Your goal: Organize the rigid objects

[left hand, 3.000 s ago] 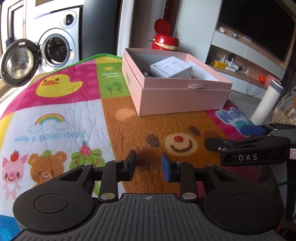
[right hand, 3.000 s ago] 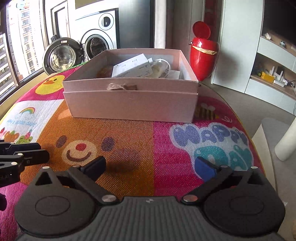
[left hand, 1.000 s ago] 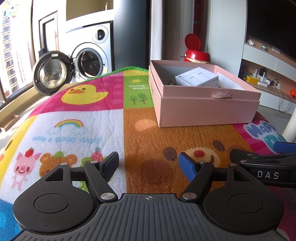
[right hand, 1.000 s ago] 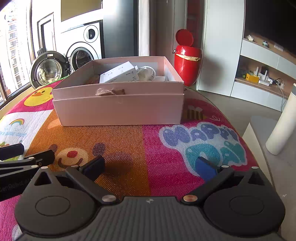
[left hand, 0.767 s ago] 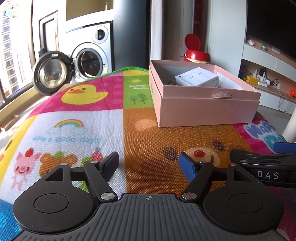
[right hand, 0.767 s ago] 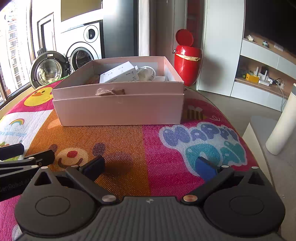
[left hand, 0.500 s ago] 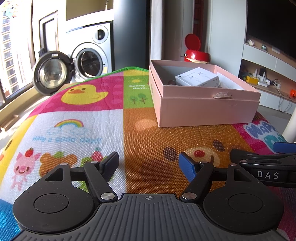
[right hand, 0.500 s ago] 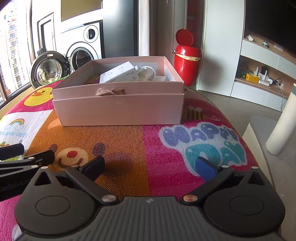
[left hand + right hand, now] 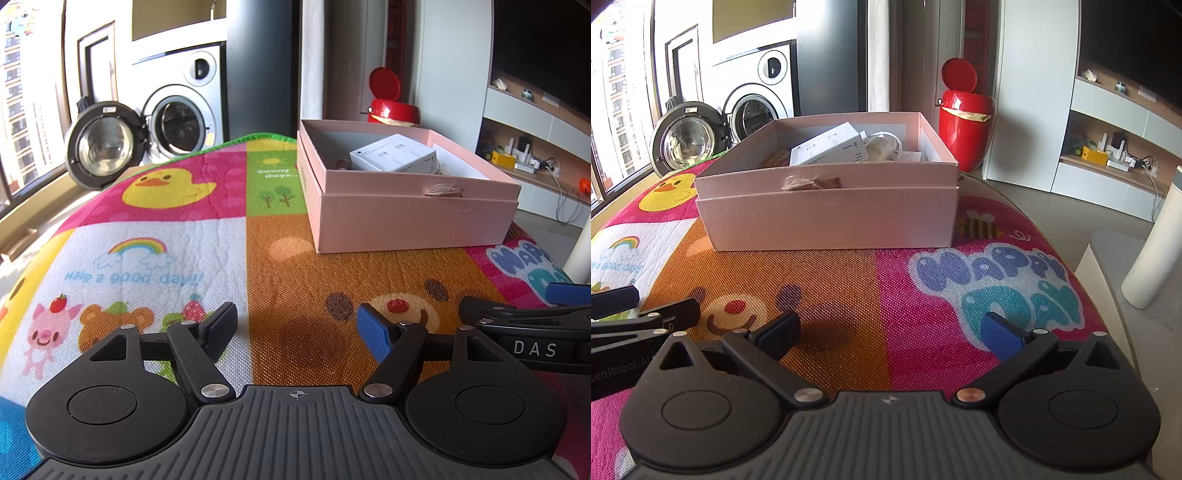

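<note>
A pink cardboard box point(image 9: 413, 225) point(image 9: 827, 218) stands open on the colourful cartoon mat point(image 9: 155, 236) point(image 9: 886, 288). Inside lie a white carton point(image 9: 393, 158) point(image 9: 829, 149), a coiled white cable point(image 9: 886, 142) and small items partly hidden by the wall. My left gripper point(image 9: 297, 328) is open and empty, low over the mat in front of the box. My right gripper point(image 9: 890, 330) is open and empty, also in front of the box. Each gripper shows at the edge of the other's view: the right one in the left wrist view point(image 9: 532, 325), the left one in the right wrist view point(image 9: 635, 321).
A washing machine with its round door point(image 9: 101, 146) point(image 9: 687, 138) swung open stands behind the mat. A red bin point(image 9: 964, 122) point(image 9: 391, 107) is behind the box. A white cylinder point(image 9: 1152, 251) stands on the floor at right, past the mat's edge. Shelves with small items line the right wall.
Since three seconds ago my left gripper has opened wider and both grippers have drawn back from the box. Over the last second nothing has moved.
</note>
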{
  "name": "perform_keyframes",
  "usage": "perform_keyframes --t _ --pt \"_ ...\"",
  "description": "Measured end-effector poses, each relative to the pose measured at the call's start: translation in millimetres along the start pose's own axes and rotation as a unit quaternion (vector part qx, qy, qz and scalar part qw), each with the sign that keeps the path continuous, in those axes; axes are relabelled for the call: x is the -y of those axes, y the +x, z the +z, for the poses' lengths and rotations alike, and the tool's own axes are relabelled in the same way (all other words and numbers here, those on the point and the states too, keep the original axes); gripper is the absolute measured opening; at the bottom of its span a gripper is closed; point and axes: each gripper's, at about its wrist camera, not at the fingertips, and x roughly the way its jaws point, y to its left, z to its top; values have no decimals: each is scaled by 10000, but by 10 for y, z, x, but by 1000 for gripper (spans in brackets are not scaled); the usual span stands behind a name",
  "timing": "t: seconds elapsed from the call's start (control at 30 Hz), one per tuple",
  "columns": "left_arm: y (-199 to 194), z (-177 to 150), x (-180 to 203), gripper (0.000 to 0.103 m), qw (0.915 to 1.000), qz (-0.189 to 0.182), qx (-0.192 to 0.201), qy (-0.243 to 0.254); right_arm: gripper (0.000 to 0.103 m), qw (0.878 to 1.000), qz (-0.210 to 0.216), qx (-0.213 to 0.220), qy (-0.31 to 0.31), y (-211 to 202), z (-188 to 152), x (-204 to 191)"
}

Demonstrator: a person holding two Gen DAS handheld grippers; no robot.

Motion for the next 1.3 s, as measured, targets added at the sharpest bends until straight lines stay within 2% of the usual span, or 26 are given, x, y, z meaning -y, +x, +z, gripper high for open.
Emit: perform_keyframes --t 0.73,0.83,1.3 --pt "-1 1 0 77 10000 4 5 -5 103 10000 0 1 0 0 -2 -3" --pt "-2 0 43 78 9999 96 4 106 103 10000 3 3 3 0 -4 -3" --pt "-7 5 2 78 10000 22 -10 15 103 10000 2 3 3 1 -7 -1"
